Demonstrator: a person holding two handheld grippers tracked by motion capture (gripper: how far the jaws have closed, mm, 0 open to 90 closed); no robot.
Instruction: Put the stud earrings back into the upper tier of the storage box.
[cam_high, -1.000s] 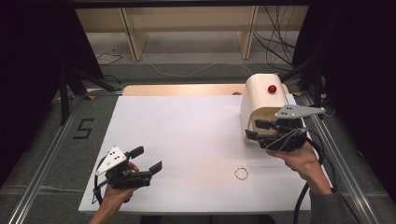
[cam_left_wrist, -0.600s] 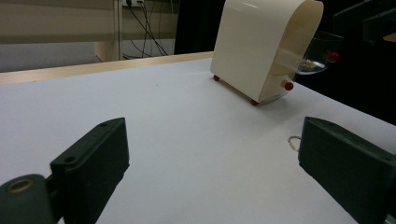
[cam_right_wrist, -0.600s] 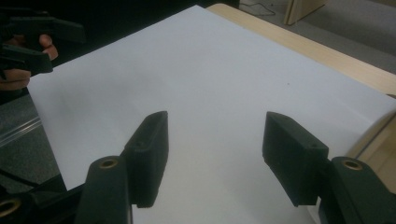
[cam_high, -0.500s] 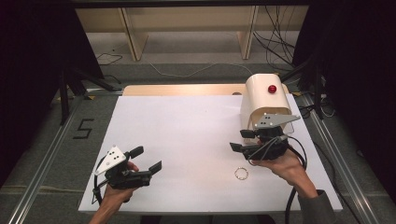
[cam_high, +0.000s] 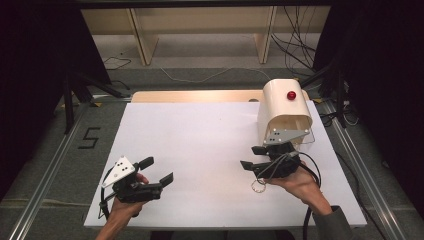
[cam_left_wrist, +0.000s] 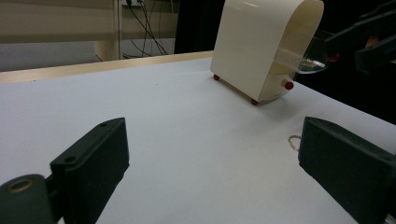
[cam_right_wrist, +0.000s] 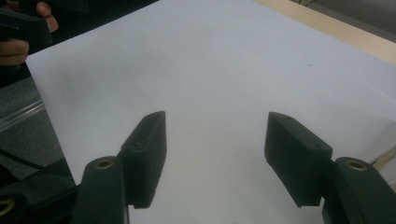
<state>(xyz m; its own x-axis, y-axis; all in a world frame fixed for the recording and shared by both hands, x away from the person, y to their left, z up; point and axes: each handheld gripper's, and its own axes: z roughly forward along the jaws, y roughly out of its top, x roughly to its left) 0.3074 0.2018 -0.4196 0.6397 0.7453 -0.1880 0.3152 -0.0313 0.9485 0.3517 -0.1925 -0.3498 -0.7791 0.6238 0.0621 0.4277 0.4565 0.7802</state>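
A cream box (cam_high: 285, 112) with a rounded top and a red knob (cam_high: 291, 95) stands at the table's right rear, a clear flap at its open front. It rises ahead in the left gripper view (cam_left_wrist: 261, 46). A small thin ring (cam_high: 258, 187) lies flat on the white table, just in front of my right hand; it also peeks out beside a jaw (cam_left_wrist: 294, 141). My right gripper (cam_high: 254, 157) hovers open, pointing left, with bare table between its jaws (cam_right_wrist: 217, 140). My left gripper (cam_high: 157, 170) rests open at front left, holding nothing (cam_left_wrist: 215, 154).
The white tabletop (cam_high: 200, 140) has a wooden strip (cam_high: 195, 96) along its far edge. Metal rails run down both sides, and a "5" (cam_high: 89, 138) is marked on the floor at left. Cables trail beyond the table. The other gripper (cam_left_wrist: 369, 39) shows past the box.
My right gripper has come away from the box front, moving left and toward the near edge, to just above the ring. The left gripper has stayed put.
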